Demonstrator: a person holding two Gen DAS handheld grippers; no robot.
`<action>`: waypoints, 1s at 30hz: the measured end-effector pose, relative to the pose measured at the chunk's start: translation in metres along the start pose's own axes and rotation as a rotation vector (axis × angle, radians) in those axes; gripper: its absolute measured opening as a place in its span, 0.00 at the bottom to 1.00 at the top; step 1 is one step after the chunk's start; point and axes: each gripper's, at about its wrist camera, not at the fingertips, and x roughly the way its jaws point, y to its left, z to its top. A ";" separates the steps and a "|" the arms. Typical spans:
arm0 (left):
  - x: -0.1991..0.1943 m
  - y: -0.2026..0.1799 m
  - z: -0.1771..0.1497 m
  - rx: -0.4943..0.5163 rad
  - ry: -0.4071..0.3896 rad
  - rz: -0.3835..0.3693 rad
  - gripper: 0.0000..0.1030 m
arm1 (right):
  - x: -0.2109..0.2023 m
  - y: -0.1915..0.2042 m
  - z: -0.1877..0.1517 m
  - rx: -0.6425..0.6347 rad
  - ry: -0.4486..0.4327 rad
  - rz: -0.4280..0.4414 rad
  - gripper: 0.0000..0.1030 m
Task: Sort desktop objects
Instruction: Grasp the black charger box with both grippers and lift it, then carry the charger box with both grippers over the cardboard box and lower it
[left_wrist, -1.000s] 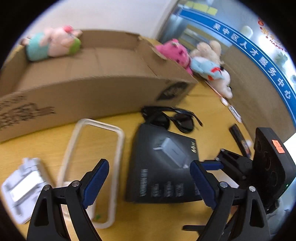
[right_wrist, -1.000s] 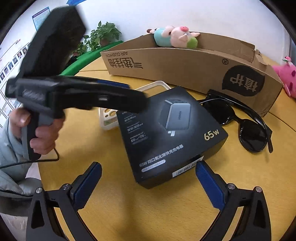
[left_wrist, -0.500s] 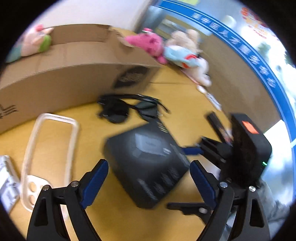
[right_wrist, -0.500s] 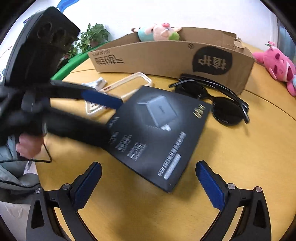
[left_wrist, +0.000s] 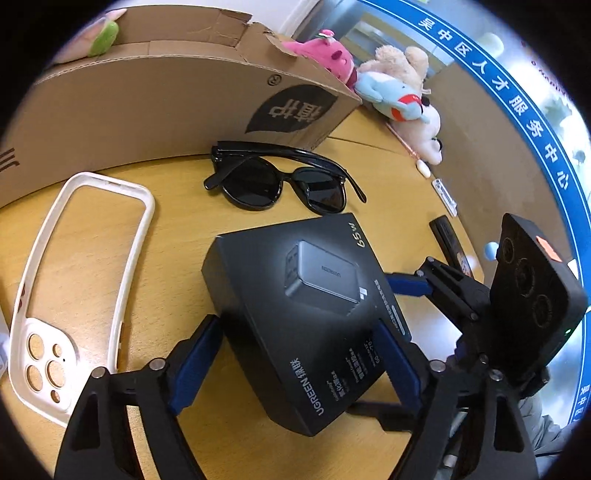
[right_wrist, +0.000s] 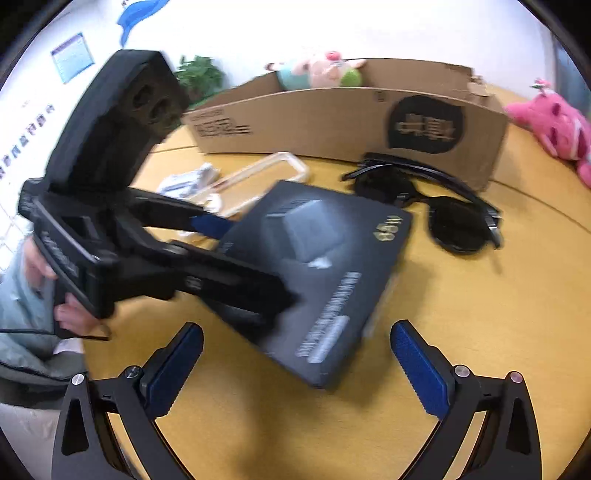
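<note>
A black charger box (left_wrist: 314, 310) lies on the yellow table, and my left gripper (left_wrist: 299, 365) has its blue pads on both sides of it, touching it. The box looks tilted off the table in the right wrist view (right_wrist: 317, 273), where the left gripper (right_wrist: 236, 254) grips its left end. My right gripper (right_wrist: 295, 365) is open and empty, just in front of the box. Black sunglasses (left_wrist: 280, 181) lie behind the box. A white phone case (left_wrist: 81, 280) lies to the left.
A long cardboard box (left_wrist: 166, 96) stands along the back with a pig plush (right_wrist: 321, 72) on it. Pink (left_wrist: 325, 55) and beige (left_wrist: 402, 88) plush toys sit at the back right. A white packet (right_wrist: 188, 181) lies beyond the phone case.
My left gripper moved forward and closed around the black charger box, which has turned and tipped up. The right gripper stayed open.
</note>
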 end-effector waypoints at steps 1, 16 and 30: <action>-0.001 0.001 0.001 -0.003 0.001 -0.009 0.77 | 0.002 0.002 0.001 -0.006 0.004 -0.013 0.99; -0.097 -0.011 0.025 0.047 -0.244 0.014 0.73 | -0.029 0.054 0.061 -0.113 -0.183 -0.119 0.89; -0.250 -0.021 0.111 0.208 -0.561 0.131 0.73 | -0.092 0.118 0.224 -0.320 -0.453 -0.167 0.89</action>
